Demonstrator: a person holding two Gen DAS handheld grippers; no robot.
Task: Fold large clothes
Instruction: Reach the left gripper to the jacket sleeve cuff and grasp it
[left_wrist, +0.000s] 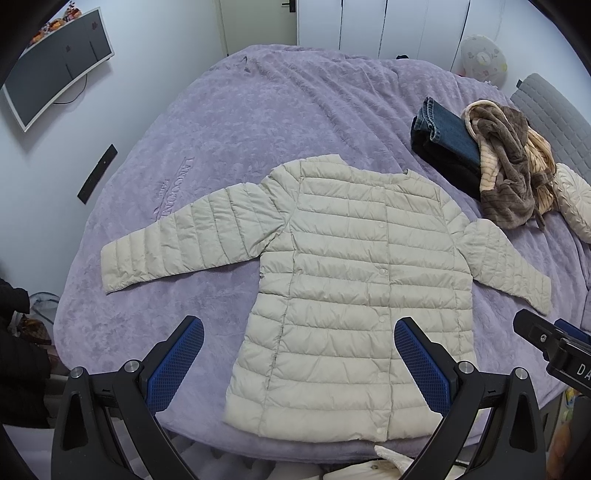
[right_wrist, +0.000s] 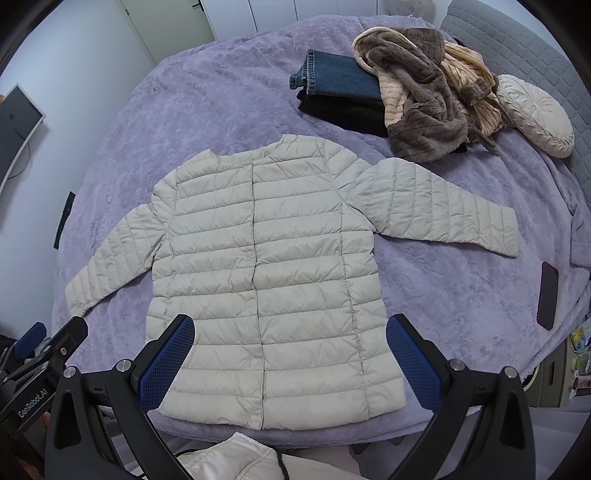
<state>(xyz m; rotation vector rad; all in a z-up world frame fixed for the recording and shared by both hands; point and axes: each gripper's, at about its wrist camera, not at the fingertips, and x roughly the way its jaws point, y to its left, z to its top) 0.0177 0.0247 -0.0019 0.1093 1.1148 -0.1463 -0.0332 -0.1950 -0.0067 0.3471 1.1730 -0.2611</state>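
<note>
While the purple bed (left_wrist: 258, 110) carries it near its front edge, your pale quilted jacket (left_wrist: 351, 295) lies flat, snapped shut, sleeves spread; your left gripper (left_wrist: 299, 363) and right gripper (right_wrist: 290, 362) gape wide, empty.

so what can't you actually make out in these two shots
- Black folded garment, both views: under the jeans and the brown fleece, so its type is unclear.
- Embroidered lettering on the purple blanket, left wrist view: the jacket sleeve covers its end.
- White padded item, right wrist view: cut off by the bottom edge.
- Dark phone-like object, right wrist view: distorted near the rim.
</note>
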